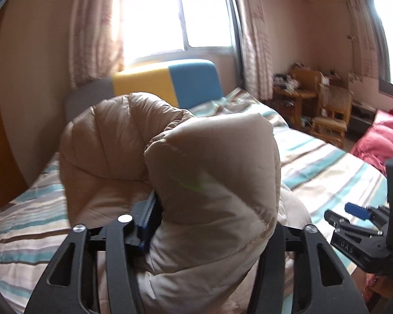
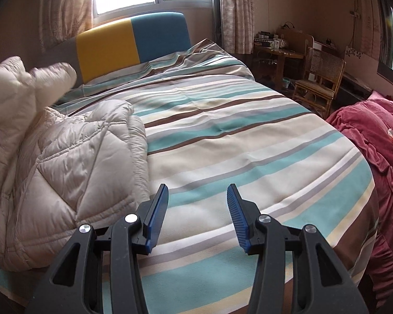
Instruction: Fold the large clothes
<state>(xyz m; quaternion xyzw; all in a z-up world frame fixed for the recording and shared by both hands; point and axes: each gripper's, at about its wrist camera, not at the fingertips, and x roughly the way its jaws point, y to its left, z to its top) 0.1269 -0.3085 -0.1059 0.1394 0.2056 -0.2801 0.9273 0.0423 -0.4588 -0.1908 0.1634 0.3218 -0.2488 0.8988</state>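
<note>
A beige quilted puffer jacket point(image 1: 212, 172) fills the middle of the left wrist view. My left gripper point(image 1: 204, 225) is shut on a thick fold of it and holds it up above the striped bed point(image 1: 327, 162); only the left blue pad point(image 1: 148, 222) shows, the right finger is hidden by fabric. In the right wrist view the jacket point(image 2: 73, 162) lies bunched at the bed's left side, with a raised part at the far left. My right gripper point(image 2: 197, 217) is open and empty over the striped sheet point(image 2: 222, 136), to the right of the jacket. It also shows in the left wrist view point(image 1: 359, 212).
A yellow and blue headboard point(image 2: 131, 41) stands at the far end under a window. A red quilt point(image 2: 380, 141) lies at the bed's right side. A wicker chair point(image 2: 319, 78) and wooden table point(image 2: 277, 49) stand at the back right.
</note>
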